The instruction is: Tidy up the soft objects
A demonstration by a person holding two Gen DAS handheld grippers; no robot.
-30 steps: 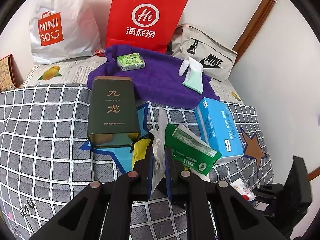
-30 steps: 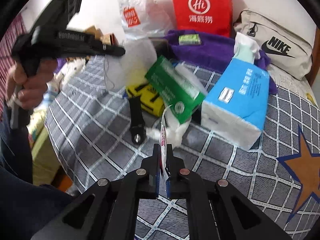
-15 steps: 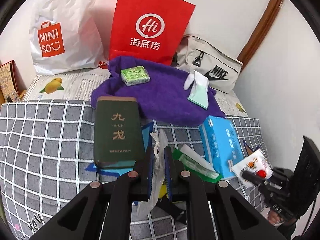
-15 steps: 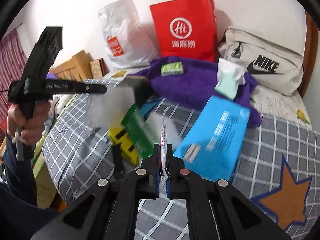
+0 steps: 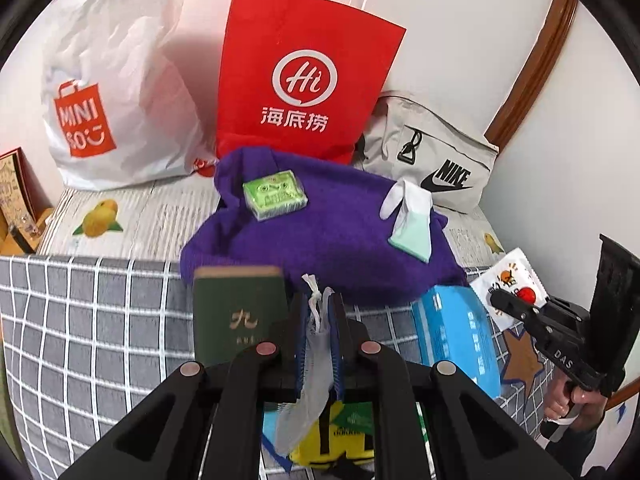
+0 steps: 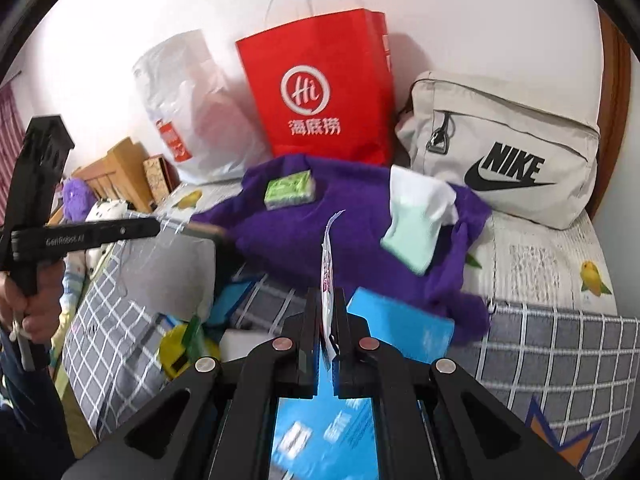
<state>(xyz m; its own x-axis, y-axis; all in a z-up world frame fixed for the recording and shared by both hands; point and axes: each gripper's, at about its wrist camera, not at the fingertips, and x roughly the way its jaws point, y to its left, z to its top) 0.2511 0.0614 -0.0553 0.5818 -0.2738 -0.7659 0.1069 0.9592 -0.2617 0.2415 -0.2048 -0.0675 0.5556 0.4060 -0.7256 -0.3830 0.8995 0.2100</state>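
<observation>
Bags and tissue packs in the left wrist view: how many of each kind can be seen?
Bags: 3, the white Miniso bag, the red paper bag, the grey Nike bag.
Tissue packs: 3, green, mint, blue.
Total: 6

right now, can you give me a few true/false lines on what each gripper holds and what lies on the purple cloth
1. The left gripper is shut on a clear plastic bag. True.
2. The right gripper is open and empty. False: it pinches a small white packet.
3. A green packet lies on the purple cloth. True.
4. The red paper bag lies flat on the bed. False: it stands upright by the wall.
</observation>
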